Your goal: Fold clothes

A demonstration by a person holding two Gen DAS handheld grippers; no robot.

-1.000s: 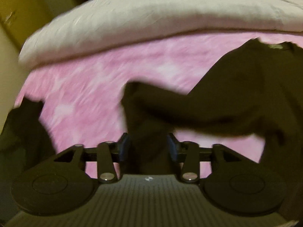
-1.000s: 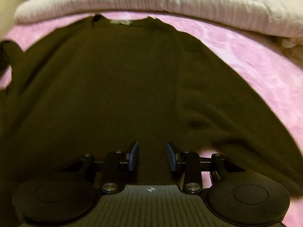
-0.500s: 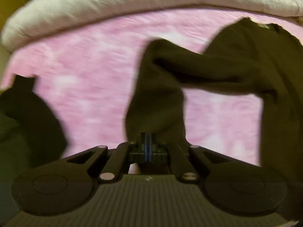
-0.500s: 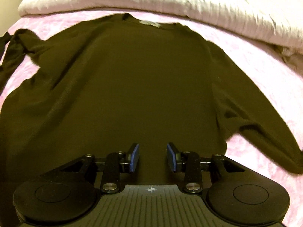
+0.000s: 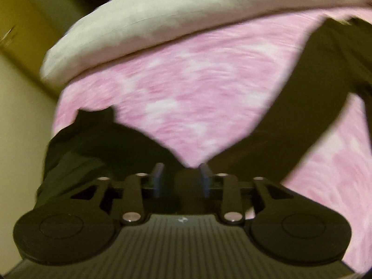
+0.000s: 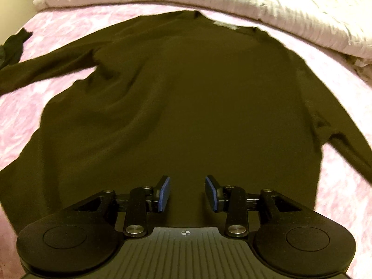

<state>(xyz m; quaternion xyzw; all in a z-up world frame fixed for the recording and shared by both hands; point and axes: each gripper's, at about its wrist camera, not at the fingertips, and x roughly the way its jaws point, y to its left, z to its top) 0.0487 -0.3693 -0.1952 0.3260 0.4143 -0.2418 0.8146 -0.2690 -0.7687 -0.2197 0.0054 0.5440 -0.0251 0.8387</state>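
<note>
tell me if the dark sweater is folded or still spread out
Spread out: the dark sweater lies flat on the pink bedspread, both sleeves out to the sides, no fold visible.

Blk claw [image 6: 187,191] — blue pads [image 6: 164,194], silver screws [image 6: 133,229]

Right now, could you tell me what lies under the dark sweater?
The dark sweater lies spread flat on the pink bedspread, which shows all around it. Whatever lies beneath its body is covered and cannot be seen.

We see dark long-sleeved sweater [image 6: 186,97] spread flat, front down or up unclear, neckline [image 6: 223,23] at far end. Both sleeves angle outward; one sleeve [image 5: 290,125] stretches straight. We see second dark garment [image 5: 93,148] crumpled, apart from sweater.
</note>
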